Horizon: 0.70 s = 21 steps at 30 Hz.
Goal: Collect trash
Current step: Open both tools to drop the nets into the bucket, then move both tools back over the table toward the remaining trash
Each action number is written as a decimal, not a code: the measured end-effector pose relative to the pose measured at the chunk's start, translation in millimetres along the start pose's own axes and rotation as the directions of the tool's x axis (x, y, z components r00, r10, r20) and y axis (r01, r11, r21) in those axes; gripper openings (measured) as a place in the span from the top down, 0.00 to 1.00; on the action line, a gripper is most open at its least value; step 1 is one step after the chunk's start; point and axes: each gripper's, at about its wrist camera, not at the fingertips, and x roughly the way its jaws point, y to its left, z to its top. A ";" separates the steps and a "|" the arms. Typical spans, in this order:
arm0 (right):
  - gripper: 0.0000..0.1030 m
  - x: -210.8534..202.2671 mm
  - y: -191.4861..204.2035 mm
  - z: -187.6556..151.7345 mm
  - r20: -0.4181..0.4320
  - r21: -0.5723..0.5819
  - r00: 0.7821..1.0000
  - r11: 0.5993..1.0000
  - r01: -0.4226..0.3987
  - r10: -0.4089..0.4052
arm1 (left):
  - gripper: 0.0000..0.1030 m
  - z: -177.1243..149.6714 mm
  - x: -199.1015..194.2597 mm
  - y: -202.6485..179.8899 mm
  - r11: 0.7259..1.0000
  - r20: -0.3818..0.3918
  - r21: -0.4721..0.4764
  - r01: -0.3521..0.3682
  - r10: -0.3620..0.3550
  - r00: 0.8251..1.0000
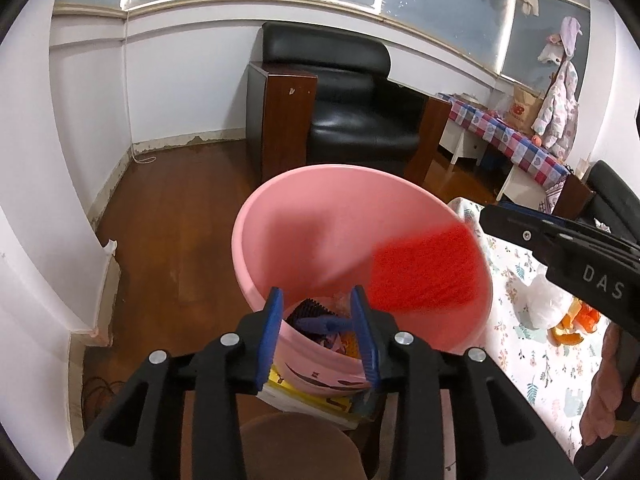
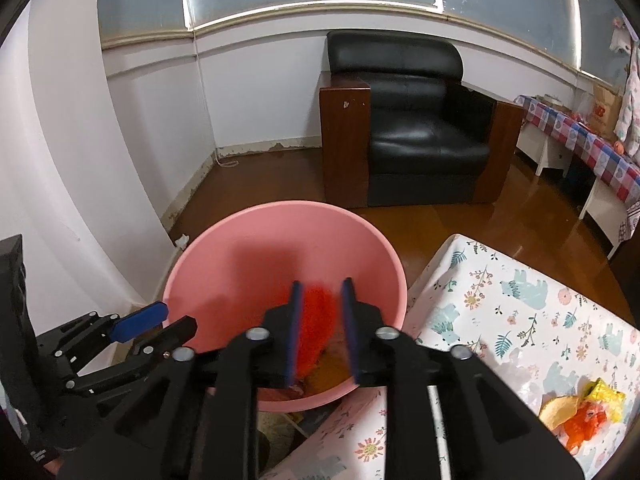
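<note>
A pink bucket (image 1: pixel 280 216) (image 2: pixel 224 248) stands beside the floral-cloth table (image 2: pixel 520 300). My left gripper (image 1: pixel 318 308) hangs over its near rim, open, with purple and orange scraps in the bucket showing between the jaws. My right gripper (image 2: pixel 322 283) is open above the bucket. A blurred red mesh bag (image 2: pixel 316 320) (image 1: pixel 424 268) lies loose between its jaws, against the left finger only, in the air inside the bucket. On the table lie a white plastic bag (image 1: pixel 544 300), orange peel (image 2: pixel 560 408), an orange wrapper (image 2: pixel 584 424) and a yellow wrapper (image 2: pixel 604 396).
A black armchair (image 2: pixel 420 136) stands against the far wall on the wooden floor (image 1: pixel 168 208). A low table with a checked cloth (image 1: pixel 516 140) runs along the right wall. A person's hand (image 1: pixel 604 396) grips the right tool. A brown stool (image 1: pixel 300 448) sits under the bucket.
</note>
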 end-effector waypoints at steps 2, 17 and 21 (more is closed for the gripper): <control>0.72 -3.1 -0.6 -0.2 0.008 0.005 1.000 1.000 -0.008 0.008 | 0.66 1.0 -0.6 1.7 1.000 0.001 -0.001 0.000 0.000 1.000; 0.71 -42.5 -18.1 -19.4 0.052 0.072 0.997 0.996 -0.054 0.050 | 0.59 2.1 -17.0 -19.6 0.998 0.017 0.047 0.039 -0.040 0.999; 0.71 -54.7 -24.6 -28.6 0.057 0.095 0.997 0.994 -0.053 0.048 | 0.59 4.0 -24.0 -28.7 0.997 0.031 0.064 0.054 -0.056 0.998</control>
